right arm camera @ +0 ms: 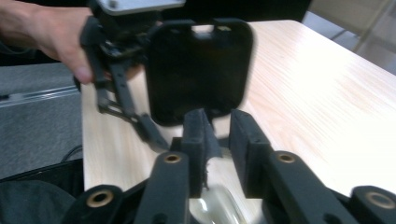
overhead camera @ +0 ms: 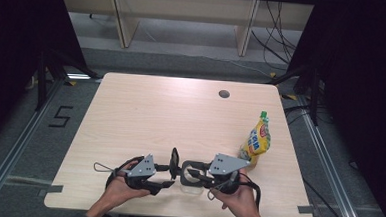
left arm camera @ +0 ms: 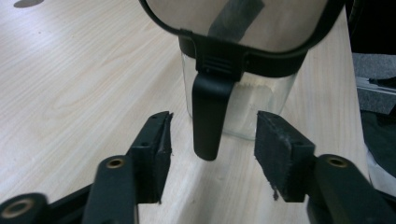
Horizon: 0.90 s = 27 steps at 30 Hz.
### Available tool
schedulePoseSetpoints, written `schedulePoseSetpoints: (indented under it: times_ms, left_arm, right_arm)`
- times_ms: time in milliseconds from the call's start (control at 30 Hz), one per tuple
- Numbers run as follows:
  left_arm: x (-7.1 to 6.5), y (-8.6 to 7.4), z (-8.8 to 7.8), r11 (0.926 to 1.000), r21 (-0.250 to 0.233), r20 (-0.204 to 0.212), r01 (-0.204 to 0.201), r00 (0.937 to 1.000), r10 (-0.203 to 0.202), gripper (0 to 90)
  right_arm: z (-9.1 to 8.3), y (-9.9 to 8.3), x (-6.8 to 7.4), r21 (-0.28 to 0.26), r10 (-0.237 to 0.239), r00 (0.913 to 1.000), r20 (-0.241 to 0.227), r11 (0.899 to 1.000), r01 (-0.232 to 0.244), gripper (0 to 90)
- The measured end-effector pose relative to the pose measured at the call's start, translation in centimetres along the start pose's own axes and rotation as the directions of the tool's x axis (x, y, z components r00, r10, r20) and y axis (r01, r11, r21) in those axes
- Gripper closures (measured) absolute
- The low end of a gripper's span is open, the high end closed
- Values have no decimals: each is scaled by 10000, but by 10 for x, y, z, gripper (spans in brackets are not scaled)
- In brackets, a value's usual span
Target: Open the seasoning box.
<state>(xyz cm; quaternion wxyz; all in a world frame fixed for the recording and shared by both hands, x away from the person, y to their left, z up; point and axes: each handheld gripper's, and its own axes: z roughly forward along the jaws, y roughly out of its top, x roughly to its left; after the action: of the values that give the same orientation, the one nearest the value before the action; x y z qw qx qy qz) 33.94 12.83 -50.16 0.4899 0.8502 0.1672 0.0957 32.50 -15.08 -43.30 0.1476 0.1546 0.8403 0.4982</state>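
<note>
Two tongs meet at the table's (overhead camera: 146, 106) near edge: my right tongs (right arm camera: 218, 140) pinch the clear glass jar's (left arm camera: 243, 107) black rim; my left tongs (left arm camera: 212, 149) gape around its hinged black lid's (overhead camera: 174, 160) dangling clasp, lid raised, nothing poured.

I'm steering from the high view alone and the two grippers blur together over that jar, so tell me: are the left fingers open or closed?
Observer: Open. In the left gripper view the left gripper has its fingers apart on either side of a black tab that hangs down the side of the glass jar, and neither finger touches it.
Operator: And the right one?
Observer: In the right gripper view the right gripper has its fingers close together, apparently around a black part of the jar's rim, with glass just beneath them.
Operator: Is the lid down?
Observer: No. The lid stands raised, with its broad face toward that camera.
</note>
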Motion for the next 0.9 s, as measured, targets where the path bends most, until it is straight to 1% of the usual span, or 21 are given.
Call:
schedulePoseSetpoints:
  times_ms: [33, 133, 167, 200, 233, 300, 333, 367, 433, 467, 500, 533, 567, 633, 667, 700, 767, 800, 833, 867, 900]
  left_arm:
    - [-2, -1, -1, 9998, 110, -1, 167, 9999, -167, 397]
    - [-4, 0, -3, 9993, 228, 84, 311, 9995, -313, 348]
    - [-6, 0, -5, 9991, 244, 101, 343, 9994, -345, 340]
    - [-6, 0, -5, 9991, 244, 101, 343, 9994, -345, 329]
    - [-10, -1, -8, 9981, 252, -89, 558, 9984, -556, 319]
    - [-10, -2, -10, 9979, 326, -204, 568, 9982, -562, 312]
    - [-10, -3, -13, 9961, 451, -389, 756, 9965, -739, 301]
    - [-11, -4, -15, 9944, 455, -503, 953, 9944, -930, 294]
    - [-12, -5, -16, 9920, 561, -658, 1128, 9919, -1091, 288]
    - [-11, -7, -18, 9915, 580, -822, 1166, 9903, -1116, 288]
    - [-13, -8, -18, 9886, 483, -926, 1424, 9862, -1375, 287]
    - [-13, -9, -20, 9875, 554, -966, 1477, 9851, -1419, 281]
    - [-14, -10, -24, 9843, 423, -1133, 1716, 9796, -1659, 273]
    - [-14, -10, -26, 9837, 523, -1211, 1718, 9789, -1646, 270]
    - [-15, -10, -32, 9857, 493, -1519, 1612, 9766, -1521, 260]
    - [-16, -10, -34, 9836, 481, -1630, 1740, 9729, -1641, 260]
    - [-16, -10, -36, 9841, 397, -1596, 1730, 9734, -1646, 260]
    - [-17, -11, -38, 9869, 287, -1649, 1585, 9746, -1517, 260]
    - [-19, -12, -41, 9830, 212, -1672, 1821, 9701, -1761, 260]
    - [-20, -12, -43, 9848, 373, -1742, 1697, 9715, -1608, 260]
    - [-20, -12, -43, 9848, 373, -1742, 1697, 9715, -1608, 260]
  right_arm:
    - [-9, -6, -2, 34, 361, 9991, 229, 9993, -362, 723]
    - [-16, -13, -6, -23, 565, 9978, 340, 9984, -565, 686]
    - [-24, -21, -9, 5, 817, 9949, 593, 9966, -819, 652]
    - [-24, -21, -9, 5, 817, 9949, 593, 9966, -819, 652]
    - [-32, -28, -12, -18, 1034, 9912, 823, 9946, -1036, 618]
    - [-37, -31, -14, 2, 1173, 9886, 946, 9930, -1179, 608]
    - [-45, -37, -18, -48, 1207, 9829, 1387, 9926, -1212, 585]
    - [-49, -40, -20, 21, 1383, 9795, 1468, 9901, -1401, 575]
    - [-57, -46, -20, 13, 1780, 9679, 1774, 9835, -1811, 546]
    - [-57, -46, -20, 13, 1780, 9679, 1774, 9835, -1811, 546]
    - [-60, -49, -21, -14, 1844, 9649, 1869, 9823, -1874, 544]
    - [-62, -52, -24, -59, 1701, 9669, 1903, 9851, -1721, 537]
    - [-68, -57, -23, 50, 2067, 9560, 2080, 9772, -2123, 520]
    - [-70, -60, -24, 101, 2112, 9550, 2084, 9759, -2180, 510]
    - [-72, -64, -25, 112, 2320, 9468, 2229, 9706, -2405, 485]
    - [-74, -66, -24, 195, 2596, 9385, 2278, 9624, -2709, 475]
    - [-76, -69, -27, 174, 2501, 9412, 2272, 9653, -2607, 460]
    - [-78, -71, -28, 211, 2418, 9389, 2450, 9669, -2545, 445]
    - [-82, -74, -28, 263, 2729, 9283, 2528, 9571, -2885, 428]
    - [-83, -75, -28, 172, 2883, 9194, 2675, 9526, -3037, 420]
    - [-83, -75, -28, 172, 2883, 9194, 2675, 9526, -3037, 420]
